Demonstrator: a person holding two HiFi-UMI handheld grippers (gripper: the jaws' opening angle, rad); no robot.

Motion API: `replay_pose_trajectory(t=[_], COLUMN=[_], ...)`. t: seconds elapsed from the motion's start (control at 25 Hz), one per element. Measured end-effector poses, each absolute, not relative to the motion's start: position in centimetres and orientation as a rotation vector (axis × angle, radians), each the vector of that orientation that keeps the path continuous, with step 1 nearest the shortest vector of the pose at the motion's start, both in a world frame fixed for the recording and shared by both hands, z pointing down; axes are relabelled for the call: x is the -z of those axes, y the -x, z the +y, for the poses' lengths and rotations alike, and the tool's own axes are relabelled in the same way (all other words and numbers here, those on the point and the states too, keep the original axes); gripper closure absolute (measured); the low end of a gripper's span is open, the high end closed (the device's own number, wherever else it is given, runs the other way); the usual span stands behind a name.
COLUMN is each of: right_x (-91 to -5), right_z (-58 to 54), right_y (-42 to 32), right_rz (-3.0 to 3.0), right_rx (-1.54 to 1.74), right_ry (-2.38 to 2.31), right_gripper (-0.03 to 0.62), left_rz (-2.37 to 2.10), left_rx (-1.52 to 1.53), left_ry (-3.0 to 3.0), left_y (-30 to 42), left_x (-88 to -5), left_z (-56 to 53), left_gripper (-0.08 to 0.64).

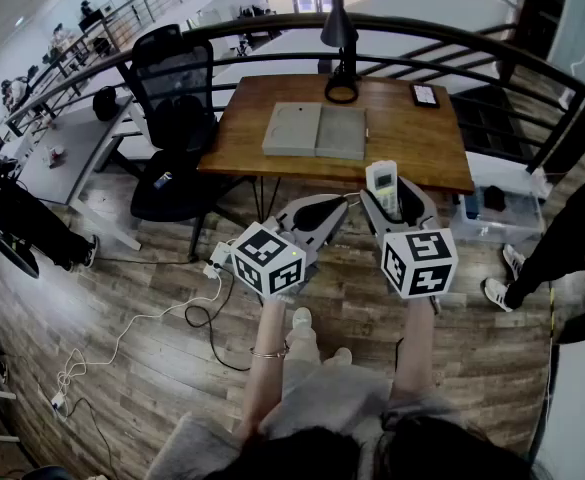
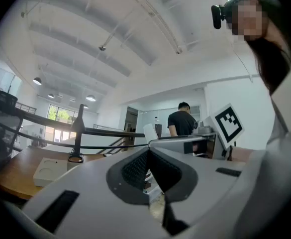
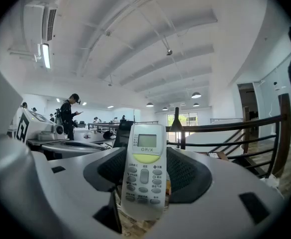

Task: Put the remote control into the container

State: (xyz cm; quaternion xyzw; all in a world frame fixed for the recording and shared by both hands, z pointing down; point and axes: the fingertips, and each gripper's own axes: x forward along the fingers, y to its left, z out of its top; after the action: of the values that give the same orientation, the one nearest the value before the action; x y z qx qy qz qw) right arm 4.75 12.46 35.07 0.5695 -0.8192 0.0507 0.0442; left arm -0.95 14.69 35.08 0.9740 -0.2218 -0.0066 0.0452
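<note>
The left gripper (image 1: 340, 204) is sitting shut, empty. The flat grey container (image 1: 315, 130) is lying on the far brown wooden table (image 1: 412, 133). The right gripper (image 1: 387, 200) is holding the white plastic remote control (image 1: 382, 178), so it is not lying inside.

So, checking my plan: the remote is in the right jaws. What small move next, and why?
Probably carry the right gripper forward to above the grey container: its jaws clamp the remote control, and that container lies further ahead, on the table.

Table (image 1: 412, 138) front edge open toward container (image 1: 315, 130); lamp (image 1: 341, 66) behind container, chair (image 1: 172, 118) at left.
</note>
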Motion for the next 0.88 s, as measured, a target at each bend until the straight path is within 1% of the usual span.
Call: replay_pose_trajectory(t=[0.88], right_x=[-35.6], right_z=[11.8], right_y=[-6.5], right_rz=[-2.542], right_rx=[-0.194], right_ry=[-1.717], right_gripper=[0.340], left_rz=[-0.714], left_rx=[0.002], left_ry=[-2.937], left_y=[-0.2], left_x=[-36.1], left_z=[14.0], left_gripper=[0.557])
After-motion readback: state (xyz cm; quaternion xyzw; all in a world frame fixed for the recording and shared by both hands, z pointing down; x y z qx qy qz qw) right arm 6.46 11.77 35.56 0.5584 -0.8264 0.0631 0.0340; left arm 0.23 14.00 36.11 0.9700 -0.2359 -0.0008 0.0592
